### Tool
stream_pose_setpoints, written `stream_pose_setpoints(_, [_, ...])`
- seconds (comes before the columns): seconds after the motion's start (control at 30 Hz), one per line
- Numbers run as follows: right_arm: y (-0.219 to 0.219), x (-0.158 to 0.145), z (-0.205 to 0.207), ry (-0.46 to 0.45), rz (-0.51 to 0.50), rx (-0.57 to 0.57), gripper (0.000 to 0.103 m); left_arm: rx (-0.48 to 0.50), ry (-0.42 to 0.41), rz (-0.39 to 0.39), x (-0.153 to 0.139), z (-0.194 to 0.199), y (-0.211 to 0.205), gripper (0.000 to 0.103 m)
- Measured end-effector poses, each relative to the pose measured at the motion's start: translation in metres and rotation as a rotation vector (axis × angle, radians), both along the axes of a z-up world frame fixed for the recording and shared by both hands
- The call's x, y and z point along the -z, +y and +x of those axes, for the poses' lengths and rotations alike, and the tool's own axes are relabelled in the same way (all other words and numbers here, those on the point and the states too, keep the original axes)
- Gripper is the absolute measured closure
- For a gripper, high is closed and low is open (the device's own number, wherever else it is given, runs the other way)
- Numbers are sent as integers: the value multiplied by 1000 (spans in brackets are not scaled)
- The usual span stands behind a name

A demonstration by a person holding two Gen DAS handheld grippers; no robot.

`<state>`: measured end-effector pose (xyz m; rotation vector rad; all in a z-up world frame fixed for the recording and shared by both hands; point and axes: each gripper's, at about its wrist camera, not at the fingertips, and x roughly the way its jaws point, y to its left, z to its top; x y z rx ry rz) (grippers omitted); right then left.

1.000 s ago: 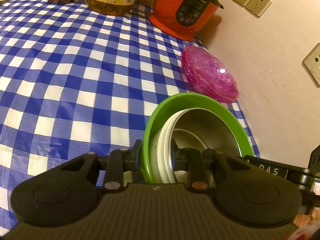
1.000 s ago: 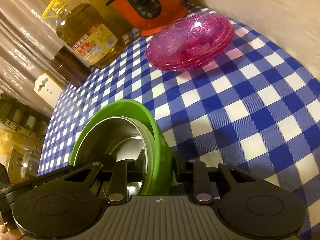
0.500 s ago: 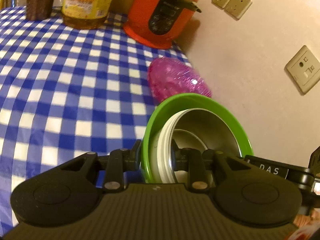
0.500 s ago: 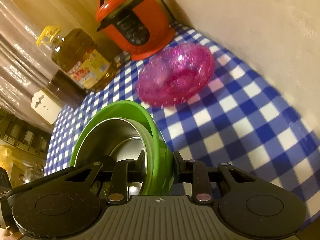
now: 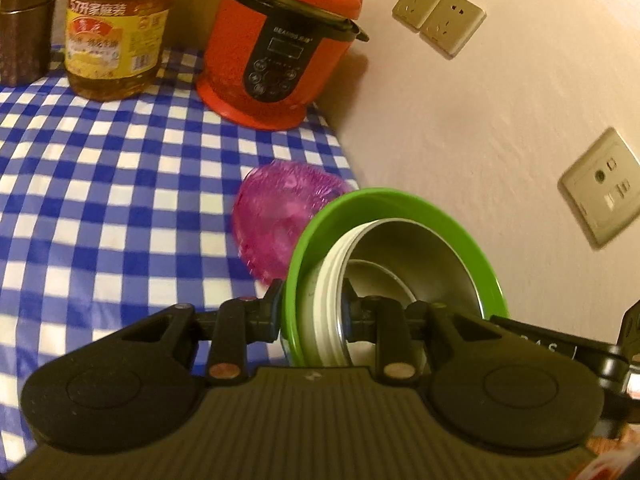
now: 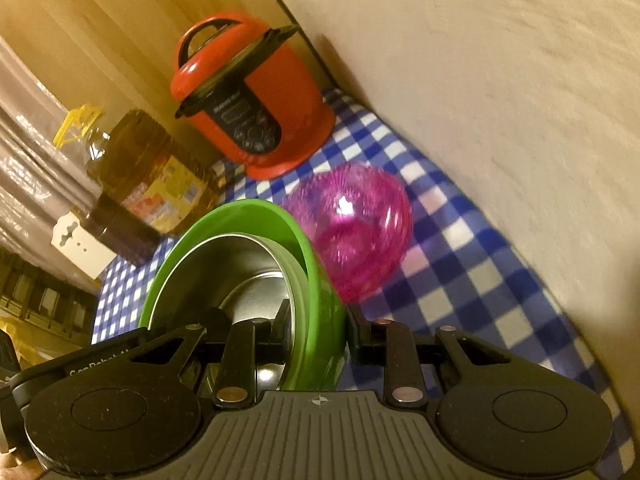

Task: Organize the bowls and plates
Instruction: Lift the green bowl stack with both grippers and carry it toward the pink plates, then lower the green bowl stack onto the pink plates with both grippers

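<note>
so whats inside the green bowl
A white ribbed bowl nests in the green bowl, with a steel bowl inside that. Their bottoms are hidden; anything underneath cannot be seen.

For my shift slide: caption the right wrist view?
Right gripper clamps nested green bowl and steel bowl before pink glass bowls.

The round green plastic bowl (image 5: 486,276) nearest the camera looks smooth and matt; nested inside it, a brushed steel bowl (image 5: 420,256) has a dull sheen. Farther off, the translucent pink plates (image 6: 360,232) are ribbed and glossy. The blue-and-white checked tablecloth (image 5: 100,216) looks faintly shiny, the far red cooker (image 5: 280,44) glossy, the right-hand wall (image 5: 480,128) rough and matt.
</note>
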<state>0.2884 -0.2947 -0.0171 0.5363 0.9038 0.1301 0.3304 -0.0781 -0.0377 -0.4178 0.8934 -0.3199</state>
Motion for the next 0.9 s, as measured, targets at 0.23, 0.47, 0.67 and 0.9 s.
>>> stream_pose_setpoints(0.23, [-9, -3, 34, -23, 11, 26, 76, 7, -13, 6, -9, 42, -9, 79])
stream_pose_setpoints(0.47, [-10, 9, 69, -27, 10, 56, 76, 17, 0, 9, 3, 83, -13, 79])
stream_pose_setpoints(0.67, [-10, 25, 91, -26, 7, 61, 76, 18, 8, 3, 19, 109, -12, 79])
stream_pose_setpoints(0.9, [-16, 44, 113, -2, 9, 71, 76, 22, 29, 11, 36, 132, -19, 79])
